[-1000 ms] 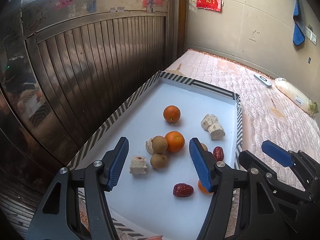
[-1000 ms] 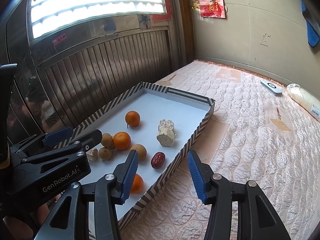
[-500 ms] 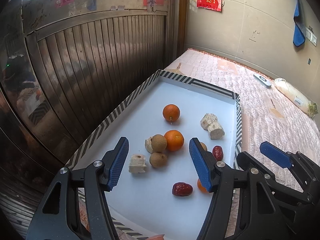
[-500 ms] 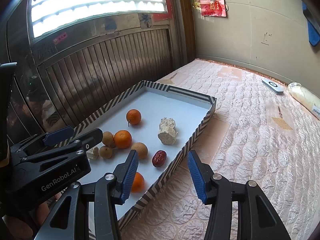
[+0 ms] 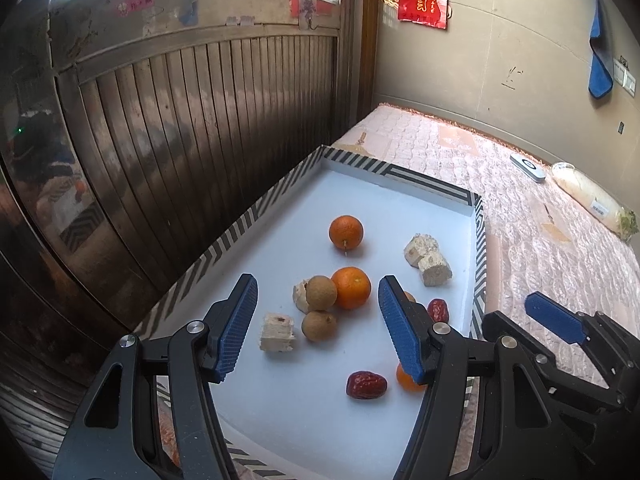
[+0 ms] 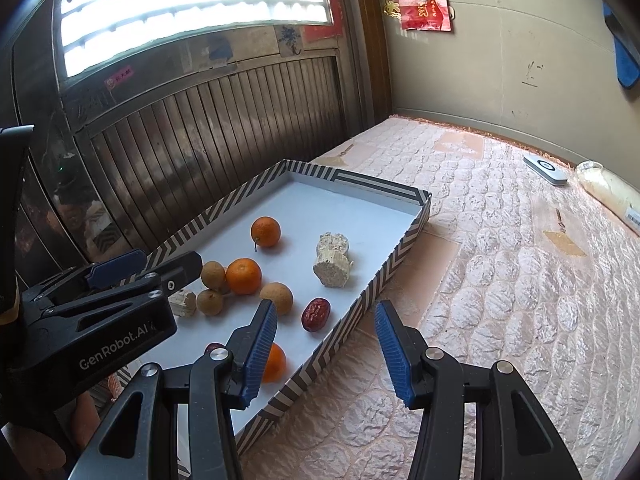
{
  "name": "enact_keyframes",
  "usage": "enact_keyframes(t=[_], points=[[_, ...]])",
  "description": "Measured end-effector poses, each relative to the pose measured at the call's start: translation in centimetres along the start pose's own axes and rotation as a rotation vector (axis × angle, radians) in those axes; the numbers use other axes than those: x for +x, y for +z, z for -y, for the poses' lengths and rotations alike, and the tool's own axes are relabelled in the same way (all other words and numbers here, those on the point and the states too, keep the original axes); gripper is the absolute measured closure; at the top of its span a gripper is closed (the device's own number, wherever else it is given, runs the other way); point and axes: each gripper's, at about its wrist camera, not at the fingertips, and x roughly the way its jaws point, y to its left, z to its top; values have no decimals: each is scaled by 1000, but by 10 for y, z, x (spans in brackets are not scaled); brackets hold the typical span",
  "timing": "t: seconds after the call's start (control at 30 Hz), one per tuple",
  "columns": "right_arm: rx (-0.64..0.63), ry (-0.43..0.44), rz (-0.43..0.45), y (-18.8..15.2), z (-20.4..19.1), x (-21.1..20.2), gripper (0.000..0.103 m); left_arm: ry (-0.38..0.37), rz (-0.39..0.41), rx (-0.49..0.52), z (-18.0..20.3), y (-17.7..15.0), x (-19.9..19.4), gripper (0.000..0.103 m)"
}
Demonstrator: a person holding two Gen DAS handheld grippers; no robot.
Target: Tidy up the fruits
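White tray floor fills the left wrist view: the tray (image 5: 384,170), with a striped rim, lies on a quilted mattress (image 5: 540,216) beside a slatted wooden wall (image 5: 192,140). The left hand-held gripper (image 5: 316,324) hangs above the near half of the tray with its blue pads spread and nothing between them. Beyond it lie a far orange (image 5: 346,232), a middle orange (image 5: 352,287) touching a longan (image 5: 321,293), a second longan (image 5: 319,325), a pale cut chunk (image 5: 277,332), two stacked pale chunks (image 5: 426,258) to the right, and two red dates (image 5: 366,385) (image 5: 438,310); a small orange (image 5: 406,378) is partly hidden behind the right pad. Risk, as a judgement: the round fruits sit touching, so closing on one may nudge its neighbour and set it rolling on the smooth floor. In the right wrist view, the right hand-held gripper (image 6: 326,346) is likewise spread and empty, straddling the tray's right rim (image 6: 360,308), one pad over the tray and one over the mattress; lowering from here could catch that rim and tip or shift the tray. A third longan (image 6: 276,298) lies near the date (image 6: 315,314). Open room lies in the far third of the tray and on the mattress to the right, where a white remote (image 6: 546,170) sits well apart.
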Motion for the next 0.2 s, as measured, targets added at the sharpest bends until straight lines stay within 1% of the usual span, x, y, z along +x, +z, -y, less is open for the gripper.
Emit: enact_keyframes(t=[0.1,0.2], points=[[22,-9,6,-2,10,-4,54,9,26,35,10,1,-3,40],[55,-33,16,-5,28,-14,54,-45,6,60,27,4,-3,40]])
